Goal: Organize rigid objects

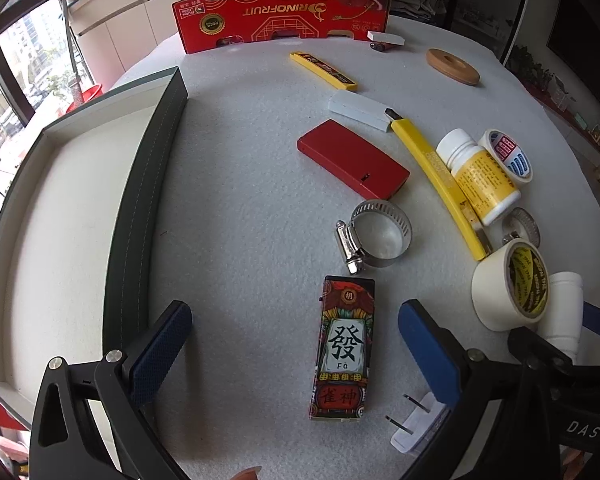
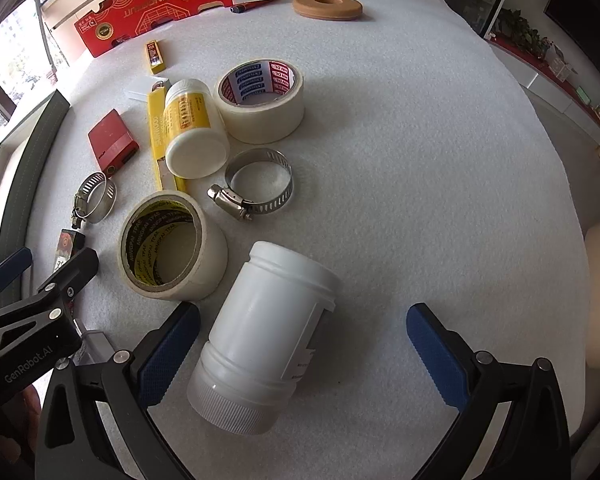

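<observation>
White felt table (image 1: 240, 208), window at left, red fruit carton (image 1: 280, 10) at far edge, contents hidden. Far left: green-walled tray (image 1: 148, 184), visible part bare, so sorting looks not yet begun. Left gripper (image 1: 296, 344) wide open, straddling patterned lighter box (image 1: 342, 350). Loose to right: red case (image 1: 354, 160), hose clamp (image 1: 374, 234), yellow cutter (image 1: 440, 184), labelled bottle (image 1: 482, 178), tape rolls. Right gripper (image 2: 304, 344) wide open around lying white jar (image 2: 268, 336), capped, contents unseen.

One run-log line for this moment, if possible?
left: open, over lighter | right: open, around bottle | tray: nothing visible inside
</observation>
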`<state>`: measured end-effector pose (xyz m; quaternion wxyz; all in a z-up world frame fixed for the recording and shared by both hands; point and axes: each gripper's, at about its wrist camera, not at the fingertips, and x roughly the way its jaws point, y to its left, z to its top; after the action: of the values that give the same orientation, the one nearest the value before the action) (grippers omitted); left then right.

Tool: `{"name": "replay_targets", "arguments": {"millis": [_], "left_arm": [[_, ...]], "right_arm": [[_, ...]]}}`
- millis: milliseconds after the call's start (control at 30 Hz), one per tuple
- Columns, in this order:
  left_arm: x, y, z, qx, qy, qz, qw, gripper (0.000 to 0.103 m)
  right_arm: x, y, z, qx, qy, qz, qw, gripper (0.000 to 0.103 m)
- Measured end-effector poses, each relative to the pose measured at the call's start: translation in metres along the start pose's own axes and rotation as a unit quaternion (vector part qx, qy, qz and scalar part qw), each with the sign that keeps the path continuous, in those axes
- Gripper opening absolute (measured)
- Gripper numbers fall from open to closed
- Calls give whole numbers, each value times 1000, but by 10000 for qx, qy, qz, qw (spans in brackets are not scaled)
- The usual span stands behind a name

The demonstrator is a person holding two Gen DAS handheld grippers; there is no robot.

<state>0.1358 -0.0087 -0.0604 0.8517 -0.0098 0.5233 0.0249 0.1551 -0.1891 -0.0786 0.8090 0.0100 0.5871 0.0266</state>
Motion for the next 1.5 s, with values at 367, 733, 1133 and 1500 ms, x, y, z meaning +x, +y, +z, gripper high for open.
{"name": "replay_targets", "arguments": {"millis": [367,733,1133,1500], "left_arm": [[-2,-4,1,7,130,-89,9999,94],[-16,5,5,8,116,-579,9983,28],[-26,7,-21,82,46,-133,9999,36],[-33,-4,-33,143,78,-154,9997,26]], "right_arm": [[-9,8,-12,-206,-147,45,9997,89],[-24,-10,-15,84,-247,362,9990,43],[-23,-7,-25,40,-89,447,9990,43],[-27,4,-31,-217,-294,400,9985,40]]}}
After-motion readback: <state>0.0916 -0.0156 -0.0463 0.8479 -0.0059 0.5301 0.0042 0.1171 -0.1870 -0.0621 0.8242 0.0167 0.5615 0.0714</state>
